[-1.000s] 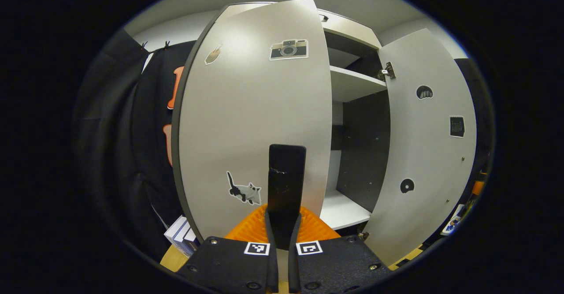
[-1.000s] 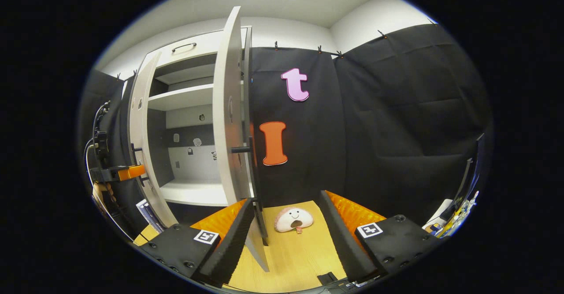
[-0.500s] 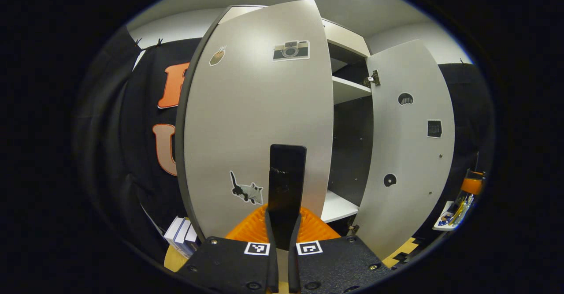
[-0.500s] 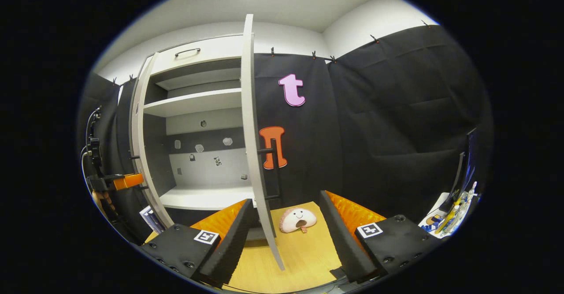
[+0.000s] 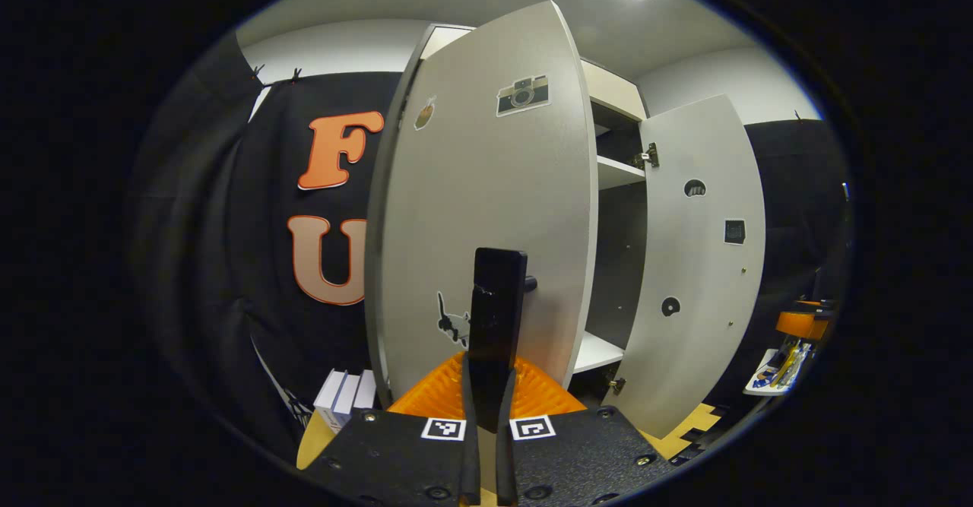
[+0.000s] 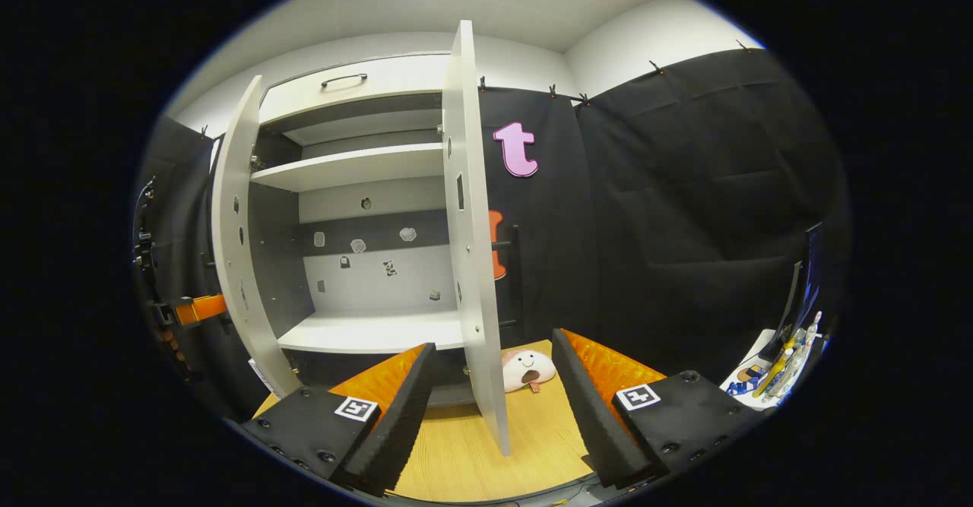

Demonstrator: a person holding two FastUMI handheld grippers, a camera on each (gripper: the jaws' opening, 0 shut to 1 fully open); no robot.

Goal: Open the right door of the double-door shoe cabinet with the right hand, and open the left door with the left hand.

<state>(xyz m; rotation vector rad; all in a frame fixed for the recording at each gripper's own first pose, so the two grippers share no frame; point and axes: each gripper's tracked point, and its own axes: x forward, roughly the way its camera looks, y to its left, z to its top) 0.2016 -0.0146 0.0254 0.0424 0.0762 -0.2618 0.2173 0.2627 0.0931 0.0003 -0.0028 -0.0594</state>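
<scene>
Around us hangs black cloth under a pale ceiling, and below lies a light wooden floor (image 6: 456, 454). Against the cloth stands the tall white double-door shoe cabinet (image 6: 357, 180), with grey shelves and a dark back panel dotted with small stickers.

In the left gripper view, our left gripper (image 5: 486, 385) has its two black fingers drawn together on the black bar handle (image 5: 498, 302) of the cabinet's white left door (image 5: 486, 203), which carries a camera sticker and a cat sticker. That door is swung well out from the cabinet front. Beyond it the white right door (image 5: 699, 264) also stands wide, its inner face towards us. A small stack of white books (image 5: 346, 397) sits on the floor by the left door's lower edge.

In the right gripper view, our right gripper (image 6: 490, 408) is spread wide and grips nothing; the right door's thin edge stands up between its fingers without touching either. Just behind that door, on the floor, lies a small pink-and-white plush toy with a smiling face (image 6: 528, 368), partly hidden by the door. At the far left, the left gripper's orange body shows beside the left door.
</scene>
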